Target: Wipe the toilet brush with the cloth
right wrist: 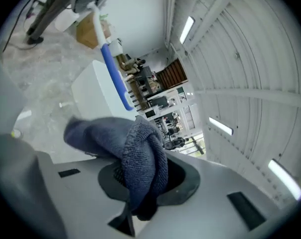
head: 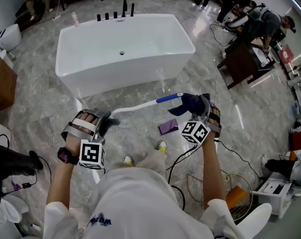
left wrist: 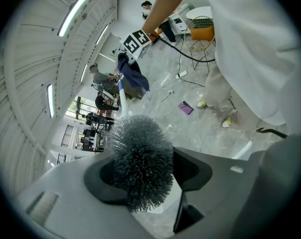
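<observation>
Left gripper (head: 106,124) — jaws clamped on the grey bristle head of the toilet brush (head: 140,105), which is held roughly level above the floor, in front of the bathtub (head: 90,78). Right gripper (head: 203,108) — jaws clenched on the dark blue cloth (head: 190,103), bunched just beside the brush's blue handle end.

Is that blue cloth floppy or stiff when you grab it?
Probably floppy: the cloth folds and bunches where the right claw pinches it, and a loose end sticks out sideways. Its looped, towel-like weave looks grippy, so it likely won't slip easily. It's probably light for its size.
</observation>
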A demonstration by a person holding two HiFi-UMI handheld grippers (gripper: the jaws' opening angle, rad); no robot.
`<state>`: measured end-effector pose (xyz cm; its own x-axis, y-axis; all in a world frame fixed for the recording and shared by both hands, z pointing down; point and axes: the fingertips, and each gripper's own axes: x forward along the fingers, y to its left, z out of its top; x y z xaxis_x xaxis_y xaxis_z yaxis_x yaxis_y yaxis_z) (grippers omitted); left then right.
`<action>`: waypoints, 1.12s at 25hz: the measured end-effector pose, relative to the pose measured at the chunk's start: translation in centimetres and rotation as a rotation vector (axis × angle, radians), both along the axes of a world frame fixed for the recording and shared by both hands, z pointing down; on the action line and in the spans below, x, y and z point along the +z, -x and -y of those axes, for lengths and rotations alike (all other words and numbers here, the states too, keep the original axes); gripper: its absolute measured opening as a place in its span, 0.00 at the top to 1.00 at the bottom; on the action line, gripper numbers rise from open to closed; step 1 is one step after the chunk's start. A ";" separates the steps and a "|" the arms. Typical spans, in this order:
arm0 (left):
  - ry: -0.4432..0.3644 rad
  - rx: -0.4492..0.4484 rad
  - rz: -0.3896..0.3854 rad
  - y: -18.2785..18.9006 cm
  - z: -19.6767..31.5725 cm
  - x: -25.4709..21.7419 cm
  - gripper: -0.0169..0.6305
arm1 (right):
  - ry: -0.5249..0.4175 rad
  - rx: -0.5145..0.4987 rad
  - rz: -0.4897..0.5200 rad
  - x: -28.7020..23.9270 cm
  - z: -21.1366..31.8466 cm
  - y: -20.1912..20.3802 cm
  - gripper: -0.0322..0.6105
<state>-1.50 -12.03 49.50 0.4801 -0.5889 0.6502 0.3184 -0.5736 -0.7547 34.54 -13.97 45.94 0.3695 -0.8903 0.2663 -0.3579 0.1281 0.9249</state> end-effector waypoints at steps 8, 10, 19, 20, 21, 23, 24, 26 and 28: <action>0.082 -0.192 -0.076 2.3 0.4 2.3 0.59 | -0.081 0.184 0.634 0.3 -2.7 -1.2 0.84; 0.111 -0.248 -0.117 2.3 0.5 2.9 0.59 | -0.131 0.183 0.807 0.2 -2.9 -0.6 0.84; 0.283 -0.436 -0.449 -2.4 0.1 2.4 0.59 | -0.171 -0.058 1.045 -0.2 -3.0 8.3 0.85; 0.294 -0.453 -0.490 -2.8 0.2 2.2 0.59 | -0.166 -0.091 1.035 -0.2 -3.0 9.7 0.85; 0.308 -0.468 -0.533 -3.0 0.2 2.1 0.59 | -0.156 -0.122 1.008 -0.1 -3.1 11.2 0.85; 0.349 -0.501 -0.622 -2.9 -0.3 2.0 0.59 | -0.122 -0.172 0.947 0.4 -3.9 13.9 0.85; 0.373 -0.518 -0.664 -2.7 -0.7 1.9 0.59 | -0.101 -0.190 0.931 0.7 -4.5 15.2 0.85; 0.416 -0.549 -0.735 -1.8 -1.4 1.7 0.59 | -0.064 -0.217 0.929 1.1 -5.5 17.5 0.85; 0.443 -0.579 -0.802 -1.1 -1.4 1.3 0.59 | -0.048 -0.240 0.939 1.3 -5.4 19.0 0.85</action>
<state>-0.42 -10.63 50.76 0.5848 -0.6532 0.4810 -0.5826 -0.7508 -0.3113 15.49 -8.58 47.24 -0.1675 -0.9320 0.3213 -0.9227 0.2631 0.2819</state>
